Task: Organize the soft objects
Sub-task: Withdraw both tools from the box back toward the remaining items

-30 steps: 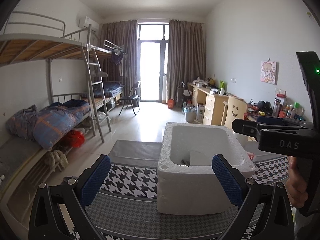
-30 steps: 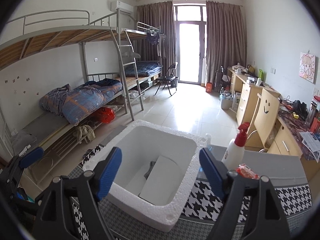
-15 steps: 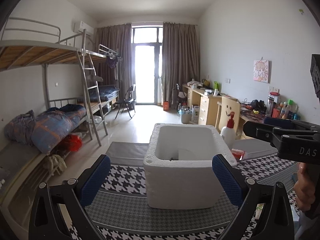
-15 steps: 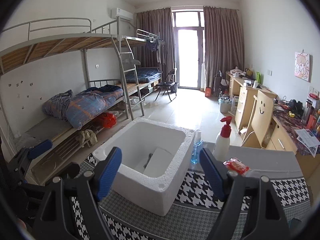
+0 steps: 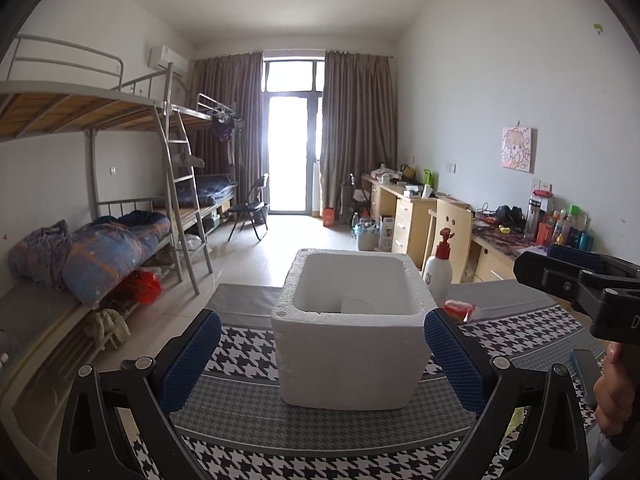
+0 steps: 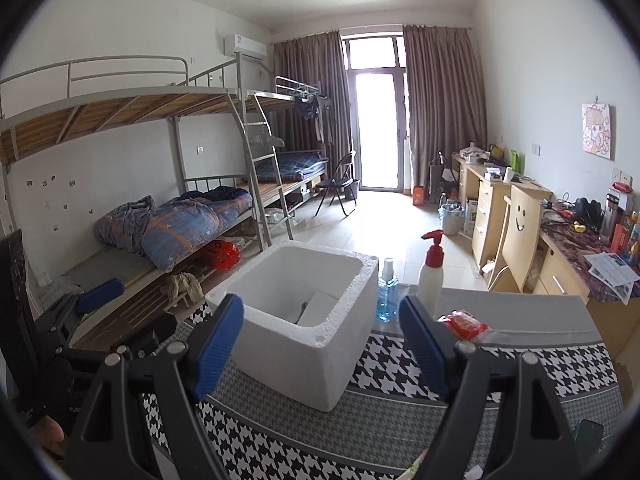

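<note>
A white foam box [image 5: 348,344] stands on the houndstooth tablecloth [image 5: 248,352]; it also shows in the right wrist view [image 6: 304,320]. Inside it lies a white flat piece [image 6: 318,308] with a dark item beside it. A red packet [image 6: 464,322] lies to the box's right, also seen in the left wrist view [image 5: 458,309]. My left gripper [image 5: 320,364] is open and empty, in front of the box. My right gripper [image 6: 320,348] is open and empty, in front of the box and above the cloth.
A white pump bottle with a red top [image 6: 431,276] and a blue spray bottle [image 6: 386,294] stand behind the box. A dark phone [image 5: 585,372] lies on the cloth at right. Bunk beds [image 5: 100,236] are left, desks and a chair [image 6: 520,232] right.
Both grippers have drawn back from the foam box, which now looks smaller and farther away. The bottles and red packet have come into view. Both stay open.
</note>
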`<state>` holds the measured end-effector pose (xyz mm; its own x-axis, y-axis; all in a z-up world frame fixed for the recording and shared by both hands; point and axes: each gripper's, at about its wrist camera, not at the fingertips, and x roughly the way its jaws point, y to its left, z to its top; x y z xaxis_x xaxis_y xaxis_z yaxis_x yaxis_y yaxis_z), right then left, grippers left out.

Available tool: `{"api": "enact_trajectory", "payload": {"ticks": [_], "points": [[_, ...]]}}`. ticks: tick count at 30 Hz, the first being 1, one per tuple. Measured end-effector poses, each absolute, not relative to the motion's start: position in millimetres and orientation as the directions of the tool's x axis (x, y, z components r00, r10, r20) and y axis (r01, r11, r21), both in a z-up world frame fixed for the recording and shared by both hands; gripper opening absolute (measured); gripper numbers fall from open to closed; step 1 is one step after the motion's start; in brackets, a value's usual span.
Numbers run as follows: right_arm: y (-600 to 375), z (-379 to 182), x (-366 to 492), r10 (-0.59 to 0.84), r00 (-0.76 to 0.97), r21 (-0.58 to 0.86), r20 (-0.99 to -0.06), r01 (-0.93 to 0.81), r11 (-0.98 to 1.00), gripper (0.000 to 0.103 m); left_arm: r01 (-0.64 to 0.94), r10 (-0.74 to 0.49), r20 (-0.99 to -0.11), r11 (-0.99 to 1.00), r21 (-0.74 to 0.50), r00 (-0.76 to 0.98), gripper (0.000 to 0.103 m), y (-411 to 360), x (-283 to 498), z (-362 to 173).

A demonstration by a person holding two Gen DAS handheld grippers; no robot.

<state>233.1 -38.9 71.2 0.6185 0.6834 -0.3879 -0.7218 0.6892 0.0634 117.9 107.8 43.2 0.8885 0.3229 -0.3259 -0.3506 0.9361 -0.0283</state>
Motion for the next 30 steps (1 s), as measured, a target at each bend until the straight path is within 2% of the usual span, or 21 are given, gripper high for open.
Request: {"api": "enact_trajectory", "payload": {"ticks": [2,7,30], "points": [[-44,71,231,0.682,0.625,0.066,-0.379,-0.717,0.694,0.092,-0.335,0.311,-0.322,0.942,-0.019,0.894,0.102,103,116,44],[-56,71,224,0.681,0.639,0.069,-0.359,-0.709,0.702,0.094,-0.32,0.301,-0.313,0.947,-0.011,0.901,0.102,94,112,45],[-118,58,191,0.625,0.722,0.064,-0.297,-0.638,0.768,0.094,-0.21,0.195,-0.273,0.977,-0.027,0.942,0.102,46,96,39]]}}
